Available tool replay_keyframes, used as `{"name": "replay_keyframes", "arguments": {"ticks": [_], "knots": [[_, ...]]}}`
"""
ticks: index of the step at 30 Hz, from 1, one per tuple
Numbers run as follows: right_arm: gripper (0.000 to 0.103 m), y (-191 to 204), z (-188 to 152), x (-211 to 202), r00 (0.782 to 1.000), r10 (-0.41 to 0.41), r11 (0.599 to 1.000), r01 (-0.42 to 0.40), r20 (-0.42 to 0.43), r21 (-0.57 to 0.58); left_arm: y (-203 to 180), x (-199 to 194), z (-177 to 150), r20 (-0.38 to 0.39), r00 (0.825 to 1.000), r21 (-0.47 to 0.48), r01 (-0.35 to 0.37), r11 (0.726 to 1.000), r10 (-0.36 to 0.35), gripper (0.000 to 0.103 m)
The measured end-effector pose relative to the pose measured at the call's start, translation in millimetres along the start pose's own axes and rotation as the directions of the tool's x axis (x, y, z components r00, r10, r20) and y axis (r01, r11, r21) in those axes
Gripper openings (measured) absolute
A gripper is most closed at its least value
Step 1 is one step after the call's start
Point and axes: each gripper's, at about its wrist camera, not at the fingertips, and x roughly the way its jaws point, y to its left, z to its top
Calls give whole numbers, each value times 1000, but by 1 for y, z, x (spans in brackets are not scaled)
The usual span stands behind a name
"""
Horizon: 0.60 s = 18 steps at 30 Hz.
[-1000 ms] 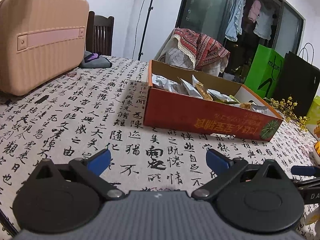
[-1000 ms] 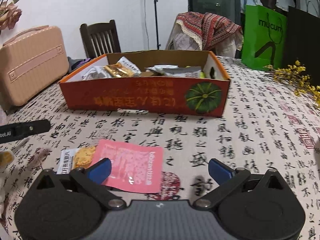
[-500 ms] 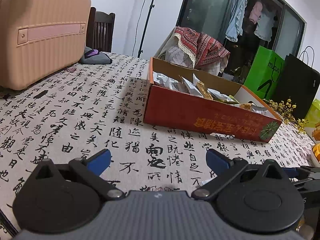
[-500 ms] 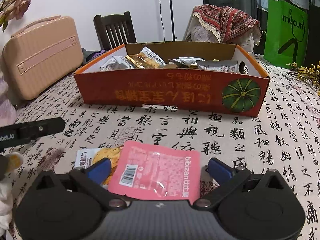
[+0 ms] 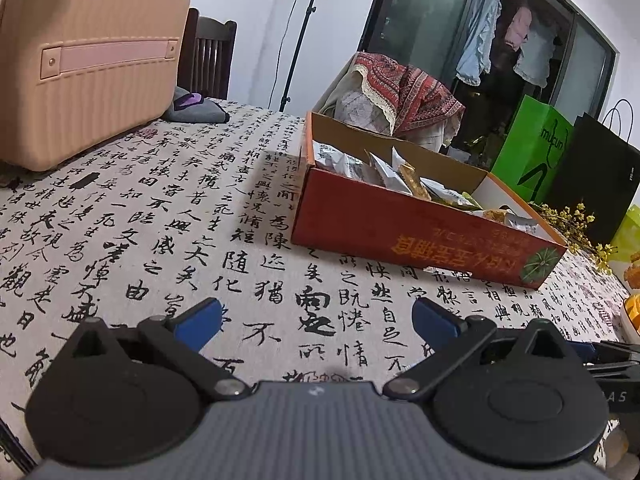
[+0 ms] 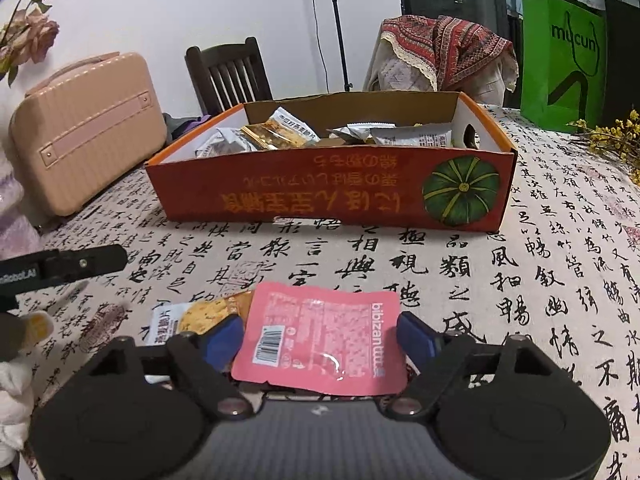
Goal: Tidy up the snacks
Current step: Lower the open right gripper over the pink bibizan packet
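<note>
An orange cardboard box (image 6: 332, 196) holding several snack packets stands on the calligraphy tablecloth; it also shows in the left wrist view (image 5: 420, 228). A pink snack packet (image 6: 320, 340) lies flat between the fingers of my right gripper (image 6: 320, 338), whose jaws are closing in on its two sides but still look slightly apart. A yellow-and-white cracker packet (image 6: 196, 316) lies just left of it, partly under the left finger. My left gripper (image 5: 316, 320) is open and empty, low over bare cloth, left of the box.
A pink hard case (image 5: 88, 60) stands at the far left, with a dark wooden chair (image 6: 228, 72) behind. A green paper bag (image 6: 564, 56) and yellow flowers (image 6: 608, 136) are at the far right. A patterned cloth (image 6: 444, 52) drapes something behind the box.
My right gripper has moved forward over the pink packet, which now sits between its fingers, and the fingers have narrowed. The left gripper has shifted slightly and stays open.
</note>
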Motion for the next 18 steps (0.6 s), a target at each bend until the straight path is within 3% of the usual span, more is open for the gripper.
{"name": "replay_keyframes", "arguments": {"ticks": [2,8,10,11,12,18], "knots": [[55,1,0,-2,1000,10,1000,-10,5,-7,0,0,0,-1,1000,-1,-2,1000,2,103],[43,-5,0,-7,1000,-1,1000,1,23,12,1,1,0,-6,1000,-7,-5,1000,5,103],[29,-8,1,-11,999,-4,1000,3,35,14,1,2,0,-7,1000,-8,-6,1000,6,103],[7,-9,1,-13,999,-9,1000,8,40,17,1,2,0,-7,1000,-8,-6,1000,6,103],[3,-12,2,-12,999,-13,1000,12,29,27,1,2,0,-7,1000,-8,-6,1000,6,103],[3,-28,-1,-15,998,-60,996,58,34,60,1,3,0,-11,1000,-10,-13,1000,12,103]]}}
